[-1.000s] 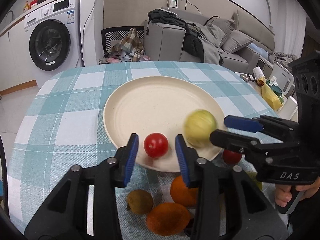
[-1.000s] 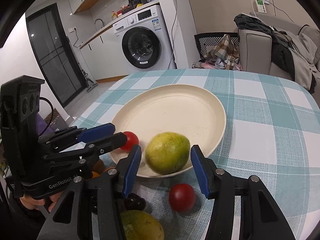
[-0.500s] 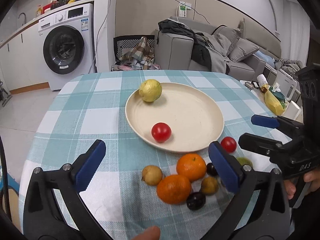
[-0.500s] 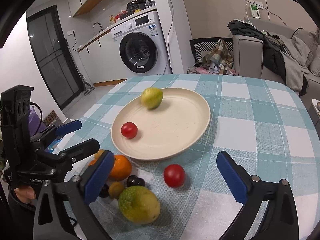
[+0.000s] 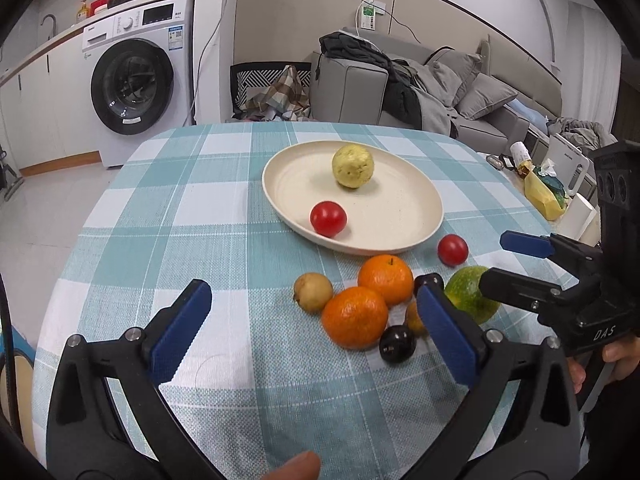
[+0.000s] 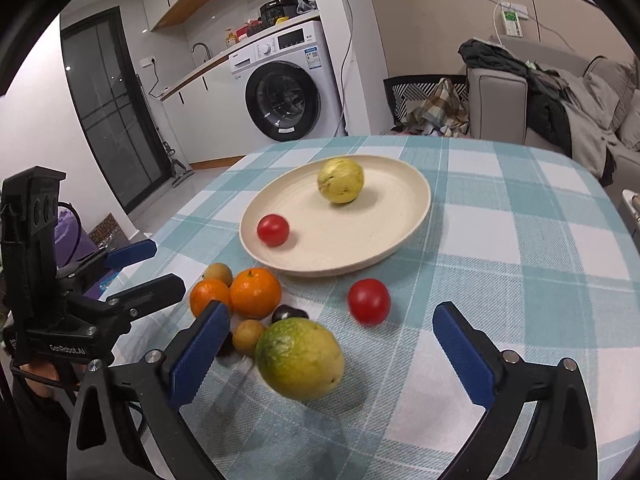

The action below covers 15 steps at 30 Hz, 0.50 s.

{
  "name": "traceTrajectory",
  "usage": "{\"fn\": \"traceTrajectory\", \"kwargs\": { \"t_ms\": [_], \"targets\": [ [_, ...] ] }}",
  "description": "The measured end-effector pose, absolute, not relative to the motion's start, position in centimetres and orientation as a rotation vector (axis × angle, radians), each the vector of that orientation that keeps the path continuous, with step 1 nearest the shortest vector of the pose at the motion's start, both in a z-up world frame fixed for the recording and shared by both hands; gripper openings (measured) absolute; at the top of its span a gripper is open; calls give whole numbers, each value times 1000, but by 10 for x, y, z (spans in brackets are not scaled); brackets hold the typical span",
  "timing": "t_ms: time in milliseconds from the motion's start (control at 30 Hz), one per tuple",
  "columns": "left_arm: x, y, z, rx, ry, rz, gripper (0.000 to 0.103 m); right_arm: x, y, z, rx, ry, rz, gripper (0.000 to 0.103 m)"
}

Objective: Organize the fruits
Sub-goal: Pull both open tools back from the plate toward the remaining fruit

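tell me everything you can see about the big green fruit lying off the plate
The big green fruit is the largest piece on the table, oval and lying on its side on the checked tablecloth. Its skin looks smooth and slightly mottled, green shading to yellow on one side. It sits just ahead of the open right gripper, roughly between the fingers, which do not touch it. A small yellow-brown fruit lies right against it; whether they touch I cannot tell. It is well short of the plate.
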<state>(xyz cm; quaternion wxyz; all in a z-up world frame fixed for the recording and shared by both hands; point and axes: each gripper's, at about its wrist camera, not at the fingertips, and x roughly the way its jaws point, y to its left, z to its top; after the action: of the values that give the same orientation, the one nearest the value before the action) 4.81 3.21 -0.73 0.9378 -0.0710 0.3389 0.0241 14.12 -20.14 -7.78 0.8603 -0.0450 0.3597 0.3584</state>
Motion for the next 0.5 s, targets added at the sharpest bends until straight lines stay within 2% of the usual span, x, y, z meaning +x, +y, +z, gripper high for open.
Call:
{"fn": "traceTrajectory", "kwargs": {
  "t_ms": [500],
  "targets": [
    [57,25,-22,-159,739,27,102,136,-196,-89,-126,820,786,103]
  ]
}}
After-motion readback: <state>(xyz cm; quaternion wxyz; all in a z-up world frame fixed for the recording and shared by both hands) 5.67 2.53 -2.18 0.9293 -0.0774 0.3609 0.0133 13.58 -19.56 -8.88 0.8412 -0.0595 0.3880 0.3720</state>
